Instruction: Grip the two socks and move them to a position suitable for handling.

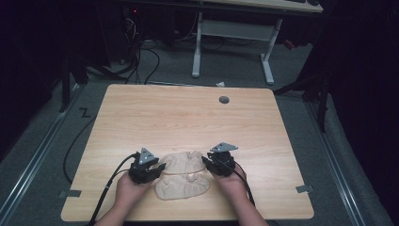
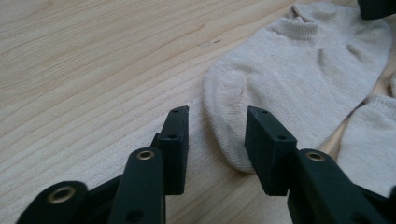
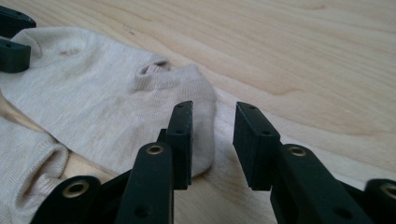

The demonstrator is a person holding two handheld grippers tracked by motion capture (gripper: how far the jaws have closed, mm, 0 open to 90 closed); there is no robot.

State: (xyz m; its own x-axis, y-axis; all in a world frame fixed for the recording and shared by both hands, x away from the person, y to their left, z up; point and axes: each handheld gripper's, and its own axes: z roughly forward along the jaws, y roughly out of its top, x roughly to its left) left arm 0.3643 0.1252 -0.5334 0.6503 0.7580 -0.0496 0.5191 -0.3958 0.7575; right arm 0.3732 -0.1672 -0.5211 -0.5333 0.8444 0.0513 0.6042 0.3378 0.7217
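Note:
Two beige ankle socks lie side by side near the table's front edge, the farther sock [image 1: 186,161] partly over the nearer sock [image 1: 182,186]. My left gripper [image 1: 157,167] sits at their left end and my right gripper [image 1: 207,161] at their right end. In the left gripper view my left gripper [image 2: 217,126] is open, and a rounded end of the farther sock [image 2: 299,79] lies on the table between its jaws, unpinched. In the right gripper view my right gripper [image 3: 212,123] is also open, with the other end of that sock [image 3: 93,102] beside its left jaw.
The wooden table [image 1: 188,117] has a grey cable port [image 1: 224,100] at the back. Cables trail from both grippers over the front edge. Beyond the table stand a white desk frame [image 1: 233,33] and floor cables [image 1: 141,56].

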